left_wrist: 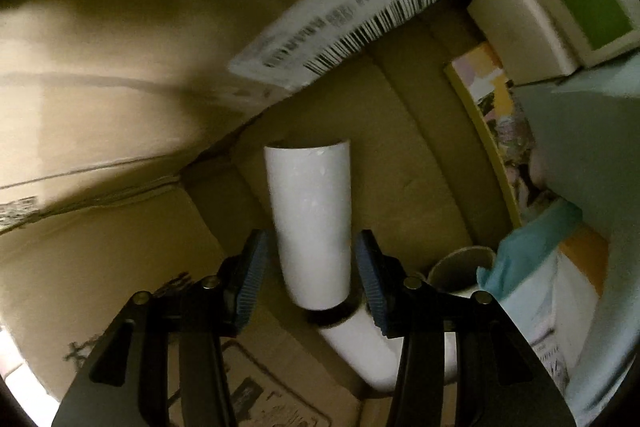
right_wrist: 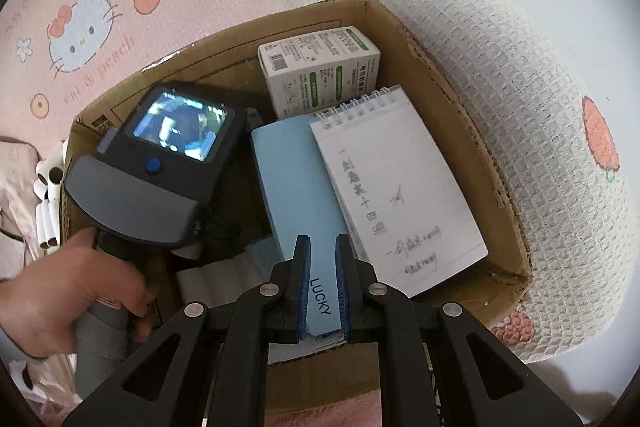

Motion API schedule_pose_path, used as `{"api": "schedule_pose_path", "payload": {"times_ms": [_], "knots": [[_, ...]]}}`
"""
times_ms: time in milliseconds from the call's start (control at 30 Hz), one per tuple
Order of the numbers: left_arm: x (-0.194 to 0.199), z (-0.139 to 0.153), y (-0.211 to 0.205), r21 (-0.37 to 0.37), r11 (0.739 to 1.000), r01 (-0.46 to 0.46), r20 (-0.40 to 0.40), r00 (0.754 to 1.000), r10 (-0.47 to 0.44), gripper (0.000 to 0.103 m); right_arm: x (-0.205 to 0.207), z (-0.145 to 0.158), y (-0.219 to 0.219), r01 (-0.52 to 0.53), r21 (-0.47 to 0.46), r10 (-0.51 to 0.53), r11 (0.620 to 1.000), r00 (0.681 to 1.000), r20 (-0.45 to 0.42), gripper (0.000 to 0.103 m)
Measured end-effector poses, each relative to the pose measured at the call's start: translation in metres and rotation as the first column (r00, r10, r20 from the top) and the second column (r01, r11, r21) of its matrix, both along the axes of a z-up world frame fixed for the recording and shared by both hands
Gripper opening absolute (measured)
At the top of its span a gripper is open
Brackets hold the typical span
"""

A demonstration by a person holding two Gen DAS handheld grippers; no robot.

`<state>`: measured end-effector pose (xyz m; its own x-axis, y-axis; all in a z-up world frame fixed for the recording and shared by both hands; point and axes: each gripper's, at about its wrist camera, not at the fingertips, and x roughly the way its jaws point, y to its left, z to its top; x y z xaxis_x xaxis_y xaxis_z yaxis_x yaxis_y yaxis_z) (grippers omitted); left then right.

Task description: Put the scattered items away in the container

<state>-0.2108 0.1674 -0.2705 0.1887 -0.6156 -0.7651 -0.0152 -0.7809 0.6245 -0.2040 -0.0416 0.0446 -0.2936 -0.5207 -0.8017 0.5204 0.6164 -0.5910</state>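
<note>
Your left gripper (left_wrist: 310, 273), spread inside the cardboard box (right_wrist: 492, 163), straddles a white tube (left_wrist: 310, 211) running straight ahead; your right gripper (right_wrist: 323, 287) pinches the blue book (right_wrist: 296, 179) over it.

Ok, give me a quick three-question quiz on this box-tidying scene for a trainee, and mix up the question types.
1. True or false: the right tool is clamped on the blue LUCKY book.
2. In the right wrist view, what lies in the cardboard box along that book's right side? A. spiral notepad B. a mug C. a shoe
3. Fill in: the left tool, jaws apart, straddles a white ____.

Key: 1 true; 2 A; 3 tube.
</note>
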Motion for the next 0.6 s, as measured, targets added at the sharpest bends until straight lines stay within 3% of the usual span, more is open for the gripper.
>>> {"api": "schedule_pose_path", "payload": {"times_ms": [167, 267, 333, 400, 467, 533, 600], "knots": [[0.009, 0.027, 0.002, 0.152, 0.986, 0.065, -0.008, 0.998, -0.065, 0.051, 0.001, -0.003, 0.005, 0.006, 0.001, -0.006, 1.000, 1.000, -0.009, 0.009], [0.020, 0.053, 0.007, 0.204, 0.968, 0.145, -0.073, 0.988, -0.133, 0.050, 0.002, -0.005, 0.010, 0.014, 0.012, -0.013, 1.000, 1.000, -0.007, 0.009], [0.029, 0.070, 0.010, 0.228, 0.950, 0.212, -0.120, 0.975, -0.188, 0.040, 0.003, -0.012, 0.015, 0.032, 0.029, -0.032, 0.999, 0.999, -0.007, 0.009], [0.036, 0.086, 0.010, 0.230, 0.931, 0.283, -0.181, 0.952, -0.245, 0.015, 0.004, -0.012, 0.022, 0.039, 0.041, -0.039, 0.998, 0.999, -0.007, 0.009], [0.044, 0.099, 0.010, 0.230, 0.903, 0.362, -0.236, 0.921, -0.309, 0.011, 0.007, -0.018, 0.020, 0.050, 0.068, -0.050, 0.996, 0.999, -0.001, 0.009], [0.025, 0.108, 0.018, 0.248, 0.872, 0.422, -0.275, 0.894, -0.354, 0.008, 0.008, -0.022, 0.007, 0.069, 0.095, -0.070, 0.993, 0.998, 0.003, 0.009], [0.009, 0.113, 0.024, 0.304, 0.843, 0.444, -0.289, 0.886, -0.363, 0.007, 0.011, -0.029, 0.002, 0.083, 0.132, -0.084, 0.988, 0.996, 0.002, 0.009]]}}
